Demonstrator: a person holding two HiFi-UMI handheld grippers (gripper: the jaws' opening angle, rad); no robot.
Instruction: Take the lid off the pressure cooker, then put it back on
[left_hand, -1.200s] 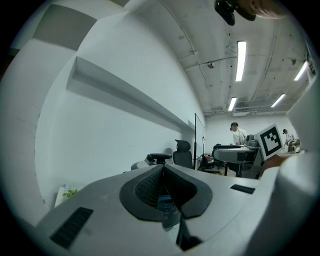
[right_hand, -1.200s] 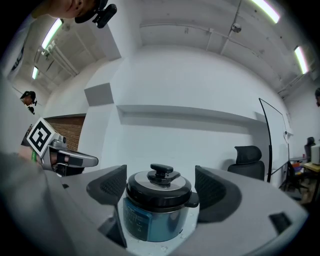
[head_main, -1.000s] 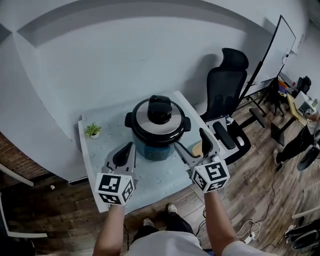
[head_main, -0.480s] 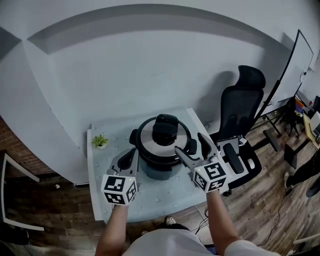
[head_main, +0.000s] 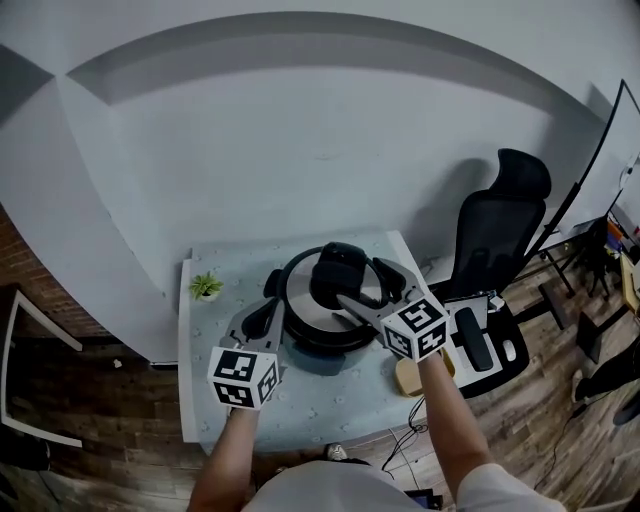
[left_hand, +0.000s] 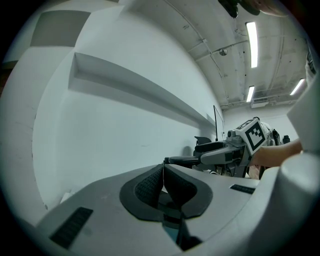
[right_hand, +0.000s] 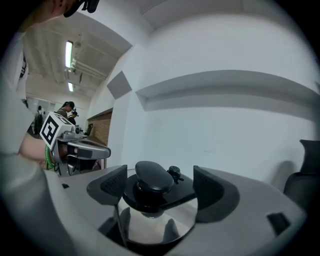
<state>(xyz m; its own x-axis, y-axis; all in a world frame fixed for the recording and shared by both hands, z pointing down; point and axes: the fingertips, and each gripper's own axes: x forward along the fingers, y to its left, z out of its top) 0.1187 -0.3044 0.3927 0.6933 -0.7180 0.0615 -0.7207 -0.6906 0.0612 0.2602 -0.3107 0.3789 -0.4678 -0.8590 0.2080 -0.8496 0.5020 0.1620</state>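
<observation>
The pressure cooker (head_main: 318, 335) stands on a small pale table (head_main: 300, 400). Its steel lid (head_main: 305, 300) with a black knob handle (head_main: 340, 270) is on the pot. My right gripper (head_main: 365, 283) reaches over the lid from the right, open. In the right gripper view the knob (right_hand: 152, 181) sits between the two pads (right_hand: 111, 186), apart from both, above the shiny lid (right_hand: 150, 227). My left gripper (head_main: 266, 306) hovers at the cooker's left side; its pads (left_hand: 150, 186) meet with nothing between them.
A small potted plant (head_main: 207, 288) stands at the table's back left corner. A black office chair (head_main: 500, 230) is right of the table, with a round wooden stool (head_main: 410, 376) beside it. A white wall with a ledge runs close behind.
My right gripper has moved forward and left over the lid, bringing the knob between its jaws. The left gripper has edged up toward the cooker's left side.
</observation>
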